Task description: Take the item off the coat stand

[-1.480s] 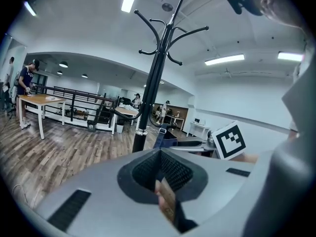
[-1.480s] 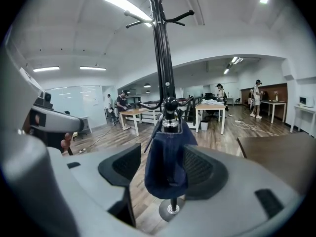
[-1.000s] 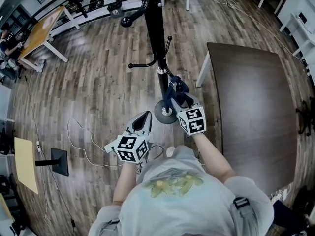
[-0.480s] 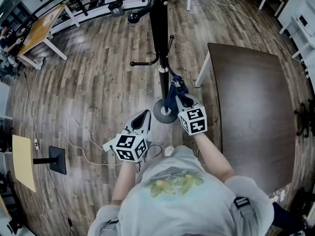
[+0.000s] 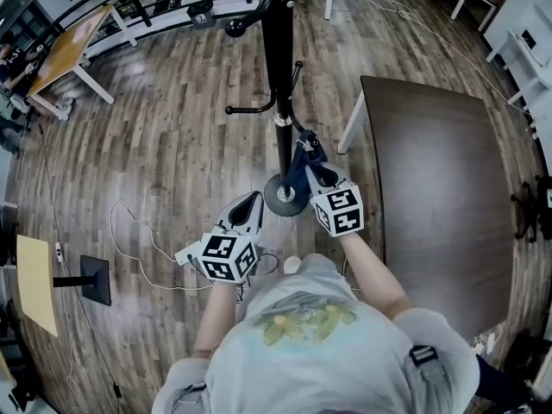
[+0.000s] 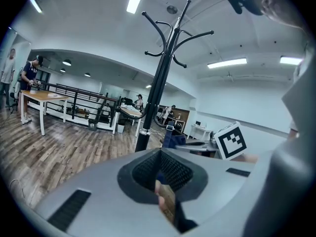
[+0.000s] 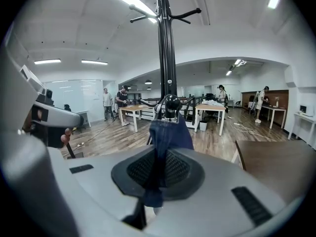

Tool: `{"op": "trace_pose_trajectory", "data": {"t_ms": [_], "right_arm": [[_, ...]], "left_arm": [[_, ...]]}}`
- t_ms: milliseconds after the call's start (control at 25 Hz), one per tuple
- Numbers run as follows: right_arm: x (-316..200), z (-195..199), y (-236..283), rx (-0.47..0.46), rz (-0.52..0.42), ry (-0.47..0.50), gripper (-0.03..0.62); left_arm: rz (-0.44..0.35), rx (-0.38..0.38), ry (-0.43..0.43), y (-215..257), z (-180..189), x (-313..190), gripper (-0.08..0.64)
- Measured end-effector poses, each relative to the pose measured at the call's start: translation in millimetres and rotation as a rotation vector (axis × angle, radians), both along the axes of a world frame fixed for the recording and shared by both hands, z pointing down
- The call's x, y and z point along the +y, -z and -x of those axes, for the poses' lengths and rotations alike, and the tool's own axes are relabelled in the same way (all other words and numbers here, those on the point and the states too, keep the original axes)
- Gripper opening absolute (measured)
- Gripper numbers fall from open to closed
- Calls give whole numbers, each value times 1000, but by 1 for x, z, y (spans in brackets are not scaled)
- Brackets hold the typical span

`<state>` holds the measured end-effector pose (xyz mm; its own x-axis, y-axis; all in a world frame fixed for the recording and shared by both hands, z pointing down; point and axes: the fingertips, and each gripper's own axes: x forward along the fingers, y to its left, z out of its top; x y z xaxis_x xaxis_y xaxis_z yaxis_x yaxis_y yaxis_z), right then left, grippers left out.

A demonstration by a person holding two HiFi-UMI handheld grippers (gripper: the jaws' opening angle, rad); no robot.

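Observation:
A tall black coat stand (image 5: 278, 50) rises from a round base (image 5: 287, 195) on the wooden floor. A dark blue cloth (image 5: 301, 166) hangs from one of its low ball-tipped hooks (image 7: 172, 102). My right gripper (image 5: 309, 152) is right at the stand, shut on that cloth. In the right gripper view the blue cloth (image 7: 168, 132) runs down from the hook and is pinched between the jaws. My left gripper (image 5: 253, 203) hovers lower left of the base, shut, with nothing in it. In the left gripper view the coat stand (image 6: 155, 98) stands ahead.
A dark brown table (image 5: 448, 162) stands just right of the stand. A white cable (image 5: 138, 240) loops on the floor at the left near a black floor stand (image 5: 95, 279). A wooden table (image 5: 73, 46) and railings are farther back left.
The right gripper's jaws have come together on the blue cloth at the hook. The left gripper has barely moved.

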<state>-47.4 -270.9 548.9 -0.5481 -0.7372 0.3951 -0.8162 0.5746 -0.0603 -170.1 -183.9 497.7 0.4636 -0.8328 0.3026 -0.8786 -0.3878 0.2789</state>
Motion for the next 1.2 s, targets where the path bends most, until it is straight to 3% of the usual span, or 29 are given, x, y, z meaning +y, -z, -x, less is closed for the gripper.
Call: {"op": "trace_pose_trajectory", "data": {"t_ms": [1200], "right_arm": [[12,-14,35,-70,-66,-2,26]], "left_arm": [[0,0,0,-3,-14,11,15]]}}
